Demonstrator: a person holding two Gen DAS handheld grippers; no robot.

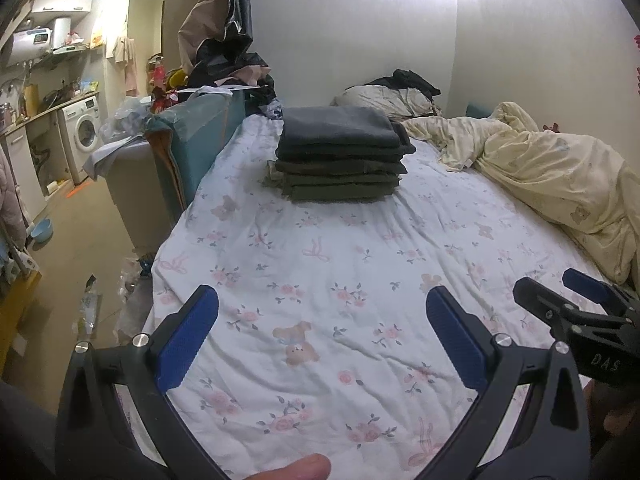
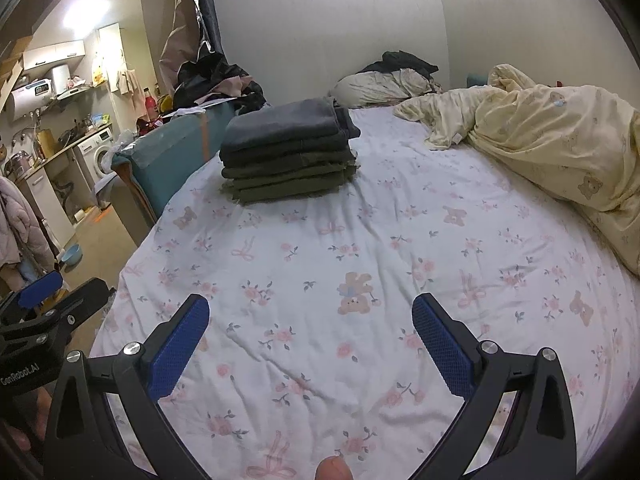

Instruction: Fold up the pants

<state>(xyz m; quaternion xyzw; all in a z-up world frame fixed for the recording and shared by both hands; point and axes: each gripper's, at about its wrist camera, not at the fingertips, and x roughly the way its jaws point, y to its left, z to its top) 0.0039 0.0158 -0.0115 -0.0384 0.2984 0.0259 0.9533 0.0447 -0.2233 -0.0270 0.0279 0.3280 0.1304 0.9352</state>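
- Pants: stack of folded pants (image 1: 340, 152) (image 2: 286, 152) sits on the floral bedsheet (image 1: 320, 280) (image 2: 360, 280) toward the far left side of the bed, well apart from both grippers. Dark grey pairs on top, olive ones beneath.
- No unfolded pair visible on the open sheet in either view.
- Left gripper (image 1: 322, 332): fingers spread wide, holding nothing, hovering over bare sheet.
- Right gripper (image 2: 310, 338): likewise spread and empty, just beside the left.
- Handling, judged: fabric looks soft, limp, medium weight; layers likely slide on each other. Stack would sag if lifted by one edge.
- Best hold, judged: pinch at folded edges or waistband, both grippers together.
- Crumpled yellow duvet (image 1: 552, 172) (image 2: 560, 140) lies at right.
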